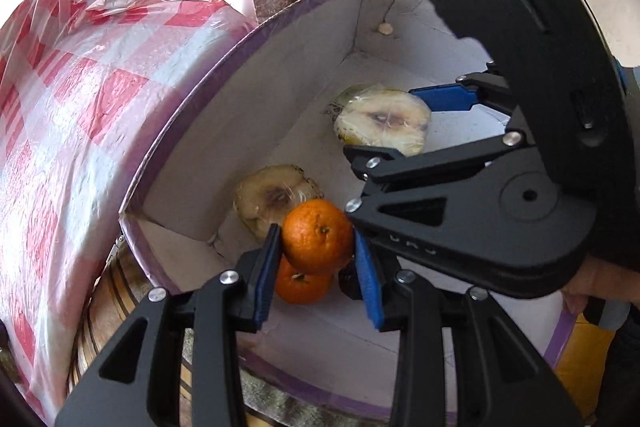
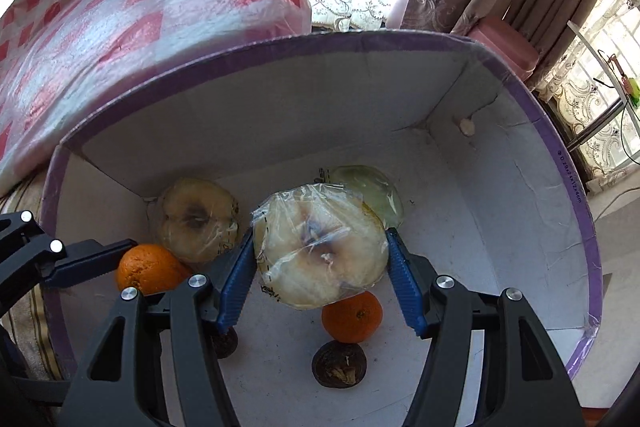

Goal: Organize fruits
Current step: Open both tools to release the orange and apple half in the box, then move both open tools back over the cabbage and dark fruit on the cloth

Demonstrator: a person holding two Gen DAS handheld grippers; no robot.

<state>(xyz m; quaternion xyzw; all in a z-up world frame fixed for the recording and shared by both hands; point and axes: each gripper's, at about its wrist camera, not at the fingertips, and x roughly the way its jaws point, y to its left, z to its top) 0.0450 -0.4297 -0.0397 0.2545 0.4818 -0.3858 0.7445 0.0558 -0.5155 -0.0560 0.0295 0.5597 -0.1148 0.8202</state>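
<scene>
Fruit sat inside a white box [image 2: 520,211] with a purple rim. The left gripper [image 1: 316,259] clamped an orange [image 1: 318,237] low in the frame, above a second orange [image 1: 300,285] on the floor. The right gripper [image 2: 320,267] squeezed a wrapped apple half [image 2: 322,251] (film crinkled) at centre frame, another wrapped half [image 2: 196,221] lying to its left.

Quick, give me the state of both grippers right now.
Left gripper: closed on an orange, over the box.
Right gripper: closed on a wrapped fruit half.
</scene>
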